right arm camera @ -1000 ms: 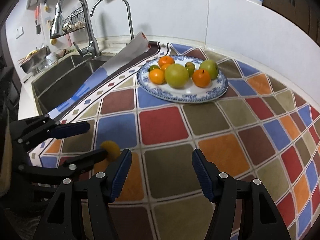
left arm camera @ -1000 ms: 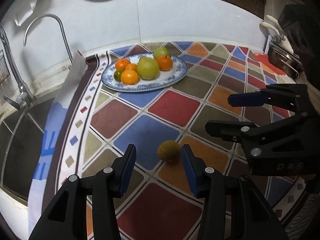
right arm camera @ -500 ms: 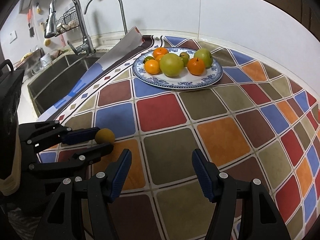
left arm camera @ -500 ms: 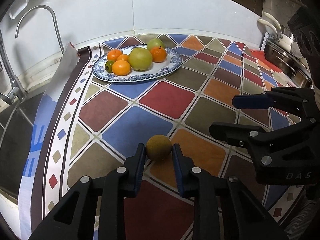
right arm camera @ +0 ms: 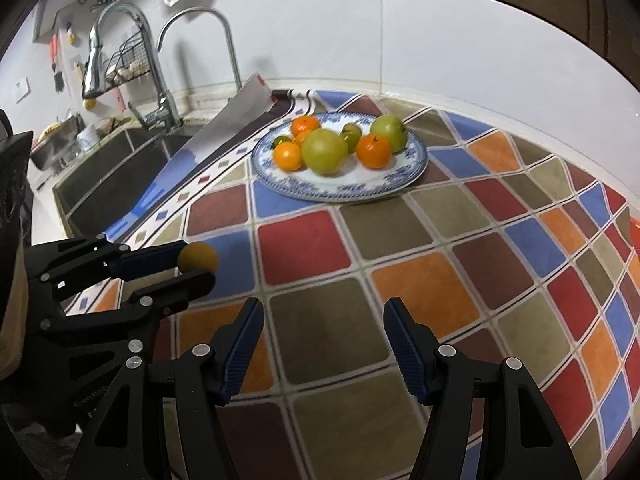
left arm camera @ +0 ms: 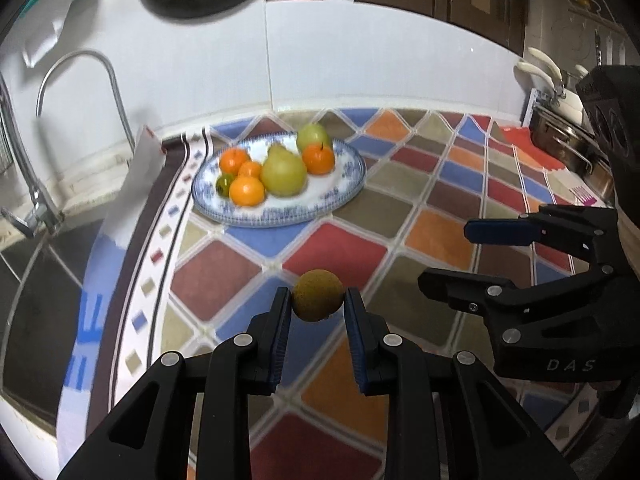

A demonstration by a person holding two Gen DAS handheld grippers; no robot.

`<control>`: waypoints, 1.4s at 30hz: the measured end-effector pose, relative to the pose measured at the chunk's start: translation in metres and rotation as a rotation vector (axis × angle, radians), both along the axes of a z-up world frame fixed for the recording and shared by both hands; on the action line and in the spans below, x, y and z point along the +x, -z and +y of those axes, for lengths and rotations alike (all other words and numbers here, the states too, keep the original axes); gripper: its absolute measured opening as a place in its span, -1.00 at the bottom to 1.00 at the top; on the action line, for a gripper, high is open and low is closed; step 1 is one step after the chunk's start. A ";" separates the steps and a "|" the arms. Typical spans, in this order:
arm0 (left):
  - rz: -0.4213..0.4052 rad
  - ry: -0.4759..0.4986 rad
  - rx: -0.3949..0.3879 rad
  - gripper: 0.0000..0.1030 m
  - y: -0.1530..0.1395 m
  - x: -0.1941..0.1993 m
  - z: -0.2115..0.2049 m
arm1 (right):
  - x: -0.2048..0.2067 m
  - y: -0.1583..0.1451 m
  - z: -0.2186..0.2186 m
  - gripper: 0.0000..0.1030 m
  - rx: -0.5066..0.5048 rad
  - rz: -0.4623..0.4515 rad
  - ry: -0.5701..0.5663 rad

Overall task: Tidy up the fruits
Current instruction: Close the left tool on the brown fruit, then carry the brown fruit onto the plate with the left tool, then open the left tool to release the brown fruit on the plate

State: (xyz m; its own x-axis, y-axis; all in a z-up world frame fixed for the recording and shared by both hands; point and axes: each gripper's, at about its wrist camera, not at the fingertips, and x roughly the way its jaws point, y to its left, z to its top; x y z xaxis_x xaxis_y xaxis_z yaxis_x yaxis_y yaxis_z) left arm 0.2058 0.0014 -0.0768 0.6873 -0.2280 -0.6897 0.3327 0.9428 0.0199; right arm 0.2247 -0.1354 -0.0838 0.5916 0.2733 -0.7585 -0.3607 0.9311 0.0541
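Over checkered cloth (left arm camera: pixel 400 208), left hand-held gripper (left arm camera: pixel 317 304) clamps brown fruit (left arm camera: pixel 317 295); right hand-held gripper (right arm camera: pixel 323 320) gapes empty.

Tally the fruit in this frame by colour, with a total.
Orange, on the plate: 4, and one mostly hidden
Light green: 2
Small dark green: 2
Brownish-yellow, in the left gripper: 1
Total: 9
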 end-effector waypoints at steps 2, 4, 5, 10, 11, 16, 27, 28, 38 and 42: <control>-0.017 -0.004 -0.004 -0.47 -0.004 0.009 -0.002 | 0.006 -0.004 -0.003 0.23 0.007 -0.015 0.011; -0.035 -0.009 -0.005 -0.47 -0.008 0.020 -0.003 | 0.014 -0.008 -0.005 0.23 0.012 -0.037 0.021; -0.041 -0.012 -0.007 -0.47 -0.010 0.025 -0.003 | 0.019 -0.011 -0.005 0.23 0.012 -0.052 0.026; -0.078 -0.030 -0.018 -0.47 -0.018 0.050 -0.002 | 0.045 -0.018 -0.006 0.23 0.021 -0.096 0.045; -0.084 -0.033 -0.019 -0.47 -0.019 0.054 -0.003 | 0.052 -0.020 -0.006 0.23 0.028 -0.099 0.051; -0.110 -0.036 -0.020 -0.47 -0.023 0.081 -0.003 | 0.080 -0.023 -0.006 0.23 0.044 -0.118 0.067; -0.100 -0.056 -0.052 -0.47 -0.019 0.145 -0.002 | 0.134 -0.019 -0.004 0.23 0.052 -0.138 0.099; -0.094 -0.056 -0.052 -0.47 -0.018 0.151 -0.002 | 0.138 -0.018 -0.004 0.23 0.050 -0.137 0.102; -0.078 -0.060 -0.025 -0.46 -0.009 0.179 -0.006 | 0.158 -0.013 -0.003 0.23 0.049 -0.137 0.118; -0.079 -0.064 -0.020 -0.43 -0.010 0.176 -0.006 | 0.156 -0.015 -0.003 0.23 0.042 -0.143 0.118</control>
State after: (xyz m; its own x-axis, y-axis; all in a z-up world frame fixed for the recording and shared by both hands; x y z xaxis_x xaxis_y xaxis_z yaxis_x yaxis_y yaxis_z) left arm 0.3816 -0.0045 -0.0670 0.7532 -0.1948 -0.6283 0.2696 0.9626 0.0248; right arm 0.3807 -0.1383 -0.0686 0.7226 0.2252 -0.6536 -0.2560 0.9654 0.0495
